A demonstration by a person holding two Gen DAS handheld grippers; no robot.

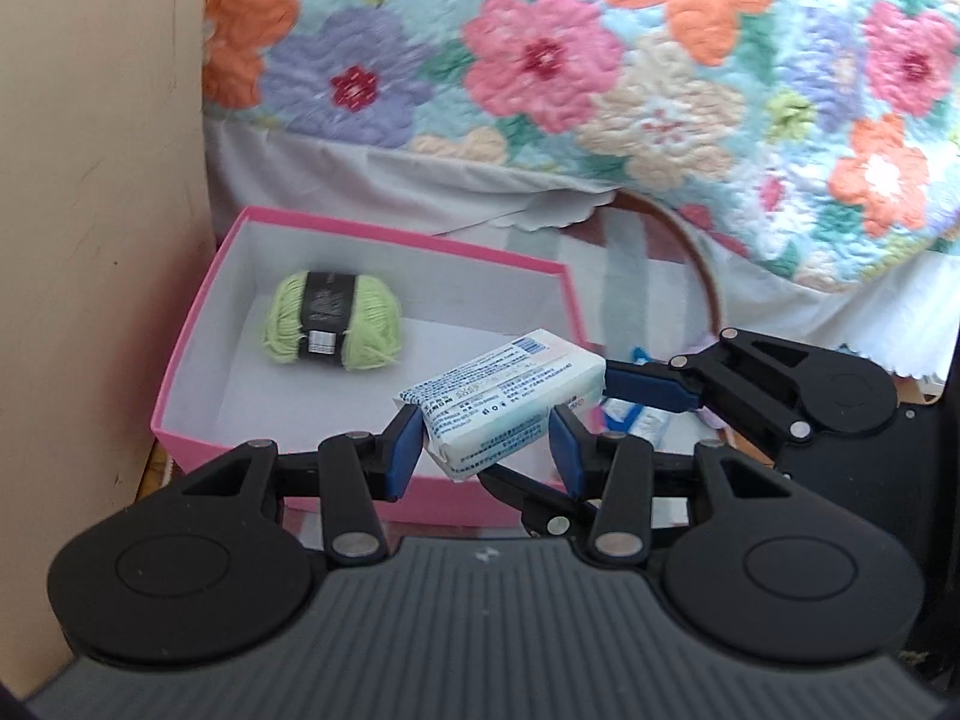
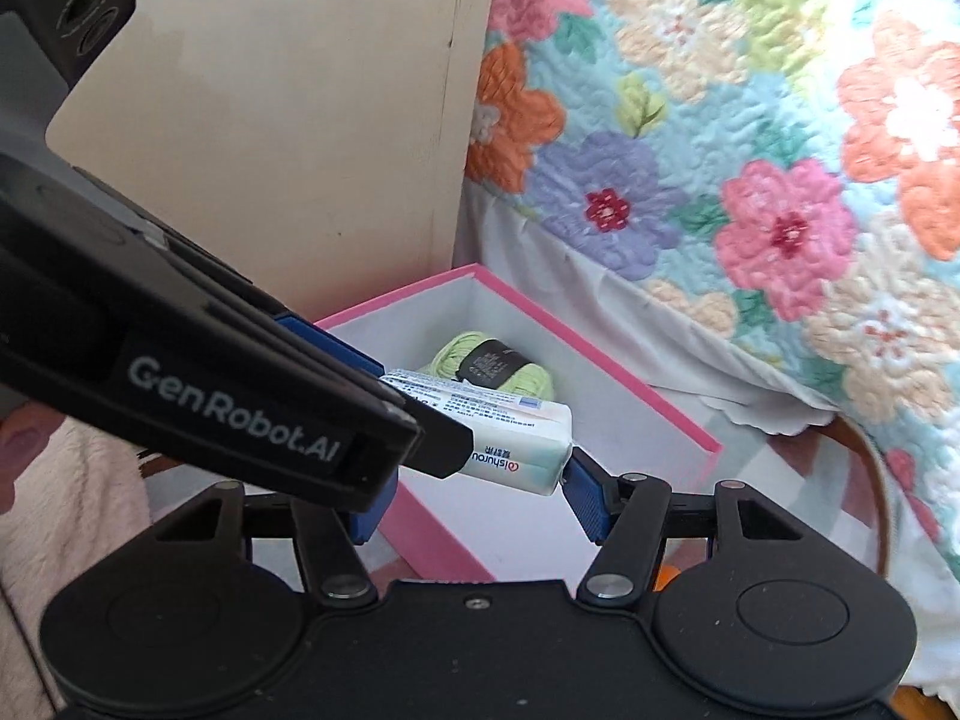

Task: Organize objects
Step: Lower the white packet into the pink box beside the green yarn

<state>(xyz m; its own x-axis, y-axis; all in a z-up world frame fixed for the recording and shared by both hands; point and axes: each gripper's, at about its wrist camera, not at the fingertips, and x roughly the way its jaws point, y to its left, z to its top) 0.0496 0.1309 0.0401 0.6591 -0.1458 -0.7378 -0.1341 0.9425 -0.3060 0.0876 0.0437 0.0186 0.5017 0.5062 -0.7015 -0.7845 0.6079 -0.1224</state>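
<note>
A white wrapped pack with blue print (image 1: 504,396) hangs over the near right corner of a pink box (image 1: 180,360) with a white inside. My left gripper (image 1: 486,450) is shut on the pack's long sides. A green yarn ball with a dark band (image 1: 331,324) lies in the box at the back left. In the right wrist view the left gripper (image 2: 420,414) crosses in from the left with the pack (image 2: 516,444) over the box (image 2: 660,402) and the yarn (image 2: 498,366). My right gripper (image 2: 474,507) straddles the pack lengthwise. Its right pad touches the pack's end; its left pad is hidden.
A floral quilt (image 1: 600,60) hangs down behind the box. A beige panel (image 1: 90,180) stands at its left. A curved brown rim (image 1: 702,276) runs right of the box, with small blue-and-white packets (image 1: 636,420) there. A cream fleece sleeve (image 2: 72,510) shows at the lower left.
</note>
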